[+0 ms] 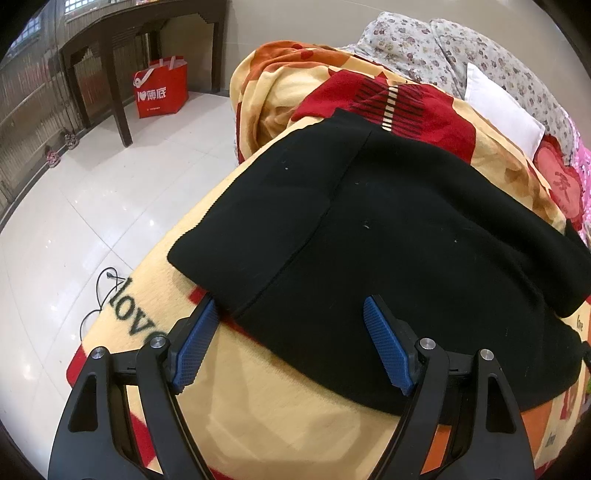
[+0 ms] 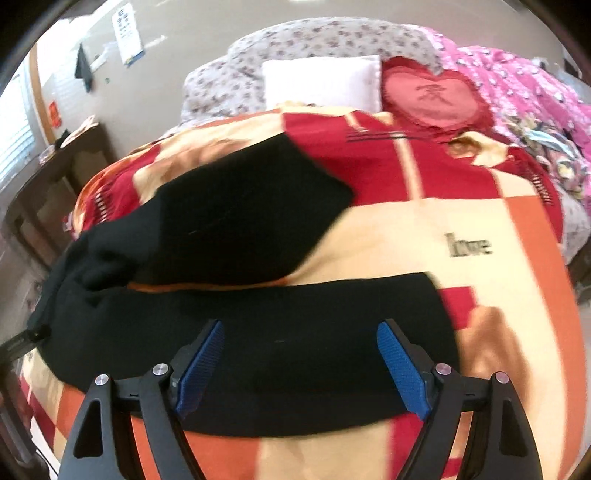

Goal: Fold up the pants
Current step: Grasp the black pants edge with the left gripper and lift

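Black pants [image 1: 388,236] lie spread flat on a patterned yellow, red and orange blanket [image 1: 280,406] on a bed. My left gripper [image 1: 290,306] is open and empty, hovering just above the waist end near the blanket's edge. In the right wrist view the two legs [image 2: 258,339] lie apart, one straight across in front, the other [image 2: 236,218] angled away. My right gripper [image 2: 299,328] is open and empty, just over the near leg. The view is blurred by motion.
White tiled floor [image 1: 92,192] lies left of the bed, with a black cable [image 1: 99,291], a red shopping bag [image 1: 160,90] and a dark wooden table [image 1: 122,33]. A white pillow [image 2: 321,83], a red heart cushion [image 2: 436,96] and a pink quilt [image 2: 517,92] sit at the bed's head.
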A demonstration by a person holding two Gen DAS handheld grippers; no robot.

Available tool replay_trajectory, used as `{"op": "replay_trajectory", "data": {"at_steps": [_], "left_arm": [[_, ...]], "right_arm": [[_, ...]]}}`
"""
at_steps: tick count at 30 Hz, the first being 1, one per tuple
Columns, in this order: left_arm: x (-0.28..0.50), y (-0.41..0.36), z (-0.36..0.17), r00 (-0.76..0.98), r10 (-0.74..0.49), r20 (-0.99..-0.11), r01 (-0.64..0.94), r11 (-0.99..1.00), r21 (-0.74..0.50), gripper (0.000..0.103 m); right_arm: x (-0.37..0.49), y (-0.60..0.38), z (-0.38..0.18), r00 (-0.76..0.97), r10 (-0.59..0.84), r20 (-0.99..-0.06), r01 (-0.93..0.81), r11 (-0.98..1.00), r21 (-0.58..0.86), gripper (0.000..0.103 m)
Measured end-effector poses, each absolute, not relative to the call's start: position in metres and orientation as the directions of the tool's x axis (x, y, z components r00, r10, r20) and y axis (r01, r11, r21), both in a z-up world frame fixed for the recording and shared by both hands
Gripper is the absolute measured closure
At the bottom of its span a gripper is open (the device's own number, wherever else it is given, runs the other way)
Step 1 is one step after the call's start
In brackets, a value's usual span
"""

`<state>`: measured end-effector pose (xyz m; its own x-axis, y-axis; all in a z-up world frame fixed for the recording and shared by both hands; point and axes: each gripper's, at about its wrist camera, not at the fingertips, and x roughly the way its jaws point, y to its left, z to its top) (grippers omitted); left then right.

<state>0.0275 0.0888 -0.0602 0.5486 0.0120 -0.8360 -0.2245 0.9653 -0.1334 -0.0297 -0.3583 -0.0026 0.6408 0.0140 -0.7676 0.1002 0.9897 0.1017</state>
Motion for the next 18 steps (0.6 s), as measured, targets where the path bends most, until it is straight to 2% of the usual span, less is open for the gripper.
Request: {"op": "replay_trajectory", "data": {"at_steps": [6,10,11,12,13,15,16,18], "left_arm": [[0.036,0.080,-0.060,0.544,0.000,-0.839,-0.214,0.967,-0.139,0.019],[0.040,0.075,-0.059,0.546,-0.013,-0.838,-0.194,0.971,-0.142,0.020],[0.041,0.075,-0.059,0.550,-0.021,-0.835,-0.188,0.971,-0.148,0.030],[0.040,0.076,-0.057,0.554,-0.019,-0.832,-0.189,0.971,-0.148,0.048],[0.041,0.078,-0.056,0.555,-0.012,-0.832,-0.199,0.969,-0.147,0.057],[0.043,0.082,-0.055,0.552,-0.036,-0.833,-0.205,0.962,-0.178,0.080],[0.043,0.084,-0.053,0.552,-0.058,-0.832,-0.205,0.958,-0.203,0.086],[0.041,0.084,-0.048,0.553,-0.079,-0.829,-0.196,0.955,-0.222,0.089]], "right_arm": [[-0.043,-0.411,-0.009,0.606,-0.104,-0.788,0.256,0.964,0.069,0.020],[-0.033,-0.430,-0.034,0.564,-0.113,-0.818,0.299,0.951,0.074,0.022],[-0.031,-0.429,-0.037,0.571,-0.086,-0.816,0.280,0.955,0.095,0.023],[-0.031,-0.424,-0.036,0.603,-0.080,-0.794,0.251,0.963,0.094,0.046],[-0.030,-0.417,-0.036,0.626,-0.040,-0.779,0.204,0.972,0.114,0.082],[-0.029,-0.409,-0.033,0.642,-0.013,-0.766,0.168,0.978,0.124,0.087],[-0.033,-0.407,-0.027,0.665,0.003,-0.747,0.150,0.979,0.137,0.088],[-0.043,-0.410,-0.013,0.695,0.044,-0.718,0.133,0.973,0.189,0.089]]}}
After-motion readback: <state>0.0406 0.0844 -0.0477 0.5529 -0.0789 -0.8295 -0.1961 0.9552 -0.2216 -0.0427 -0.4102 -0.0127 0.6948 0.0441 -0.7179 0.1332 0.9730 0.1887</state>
